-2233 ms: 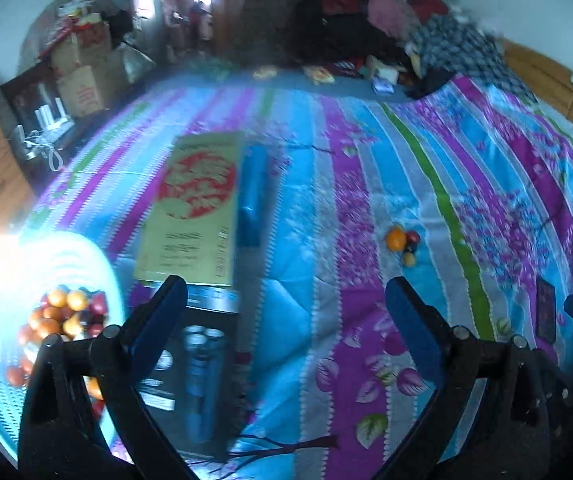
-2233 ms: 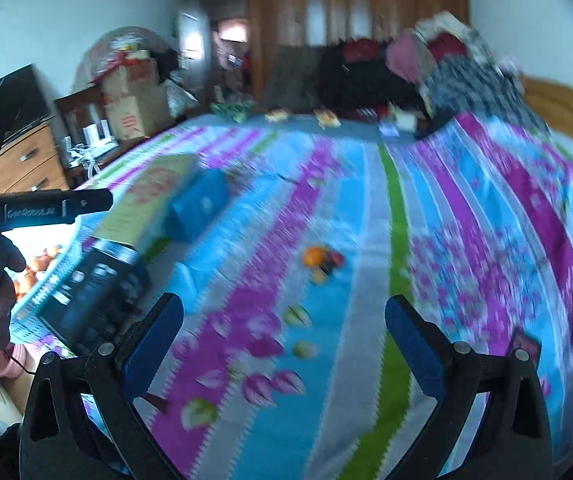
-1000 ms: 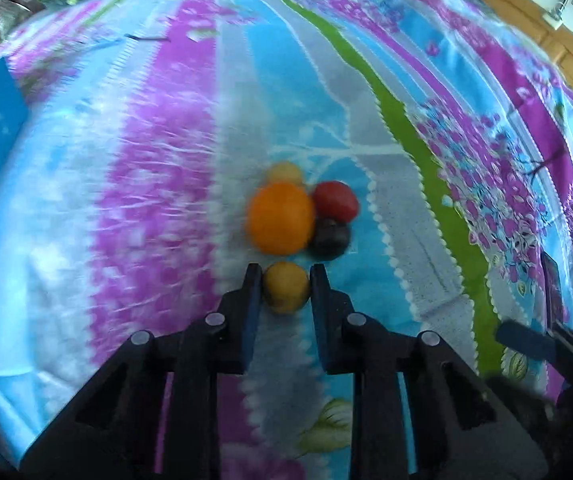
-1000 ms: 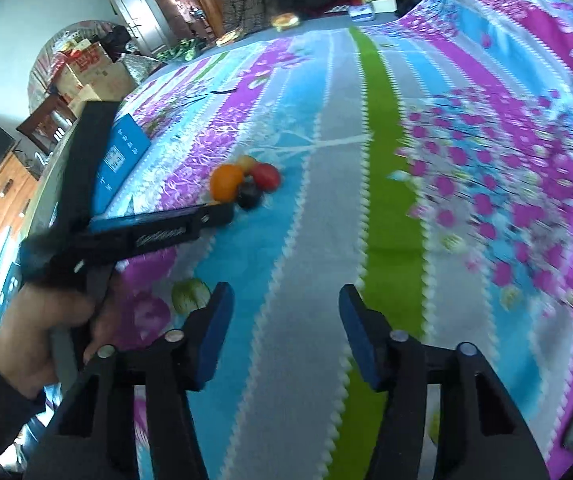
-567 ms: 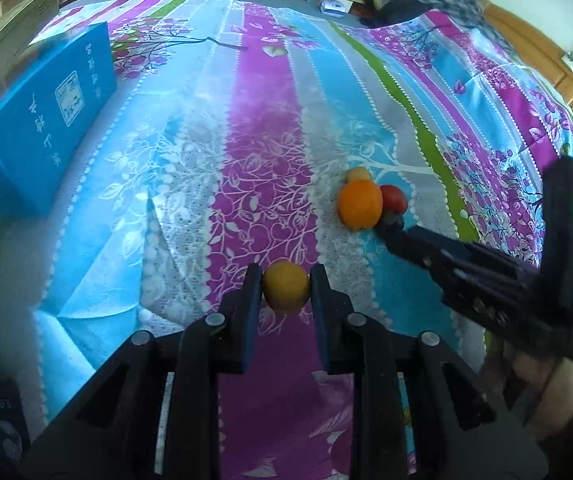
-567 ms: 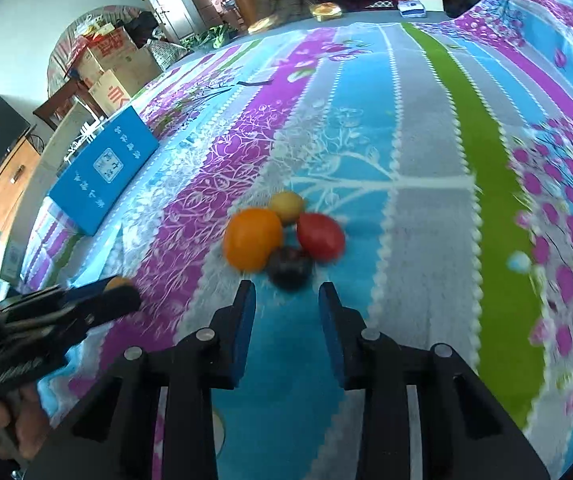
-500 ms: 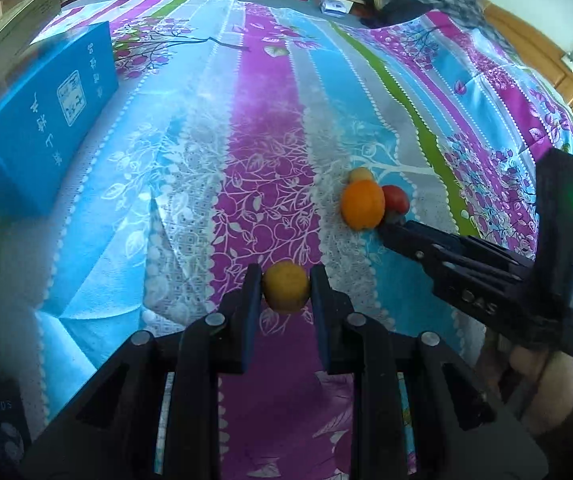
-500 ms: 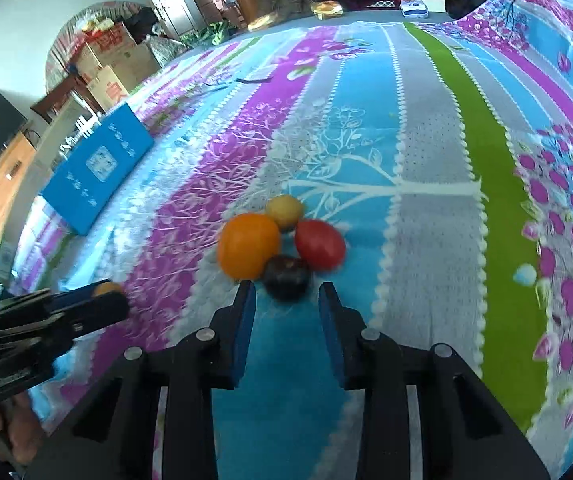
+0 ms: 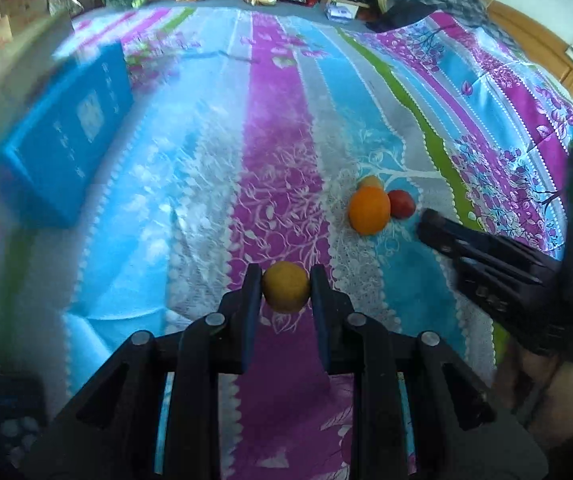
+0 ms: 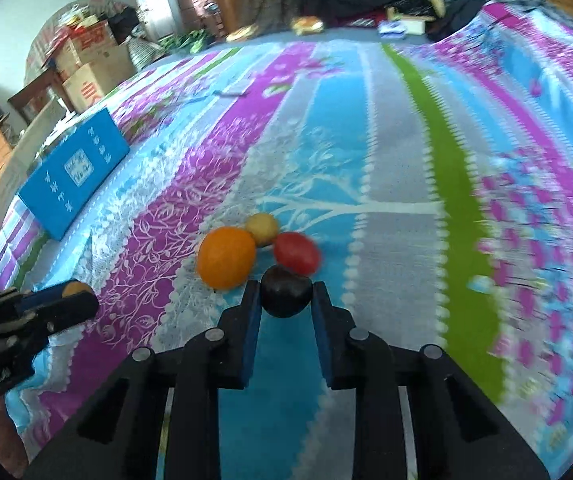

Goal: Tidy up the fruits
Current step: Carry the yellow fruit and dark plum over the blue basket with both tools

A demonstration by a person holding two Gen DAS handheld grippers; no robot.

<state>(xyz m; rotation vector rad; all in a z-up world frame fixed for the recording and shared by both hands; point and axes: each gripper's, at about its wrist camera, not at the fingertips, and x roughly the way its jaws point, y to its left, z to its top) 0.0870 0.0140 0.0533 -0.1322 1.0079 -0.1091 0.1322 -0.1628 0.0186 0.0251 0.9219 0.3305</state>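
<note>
Fruits: my left gripper [image 9: 285, 289] clamps yellow fruit [image 9: 286, 286] clear of bed [image 9: 278, 128]; my right gripper [image 10: 286, 300], just closed, pinches dark plum [image 10: 286, 295] at cluster edge, orange [image 10: 226, 257] and red fruit [image 10: 296, 252] untouched, easiest pick.

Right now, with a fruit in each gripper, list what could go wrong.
1. The right gripper is shut on the dark fruit, which touches the orange and red fruit; lifting may roll them across the bedspread.
2. The left gripper holds the yellow fruit only at its fingertips; it may slip.
</note>
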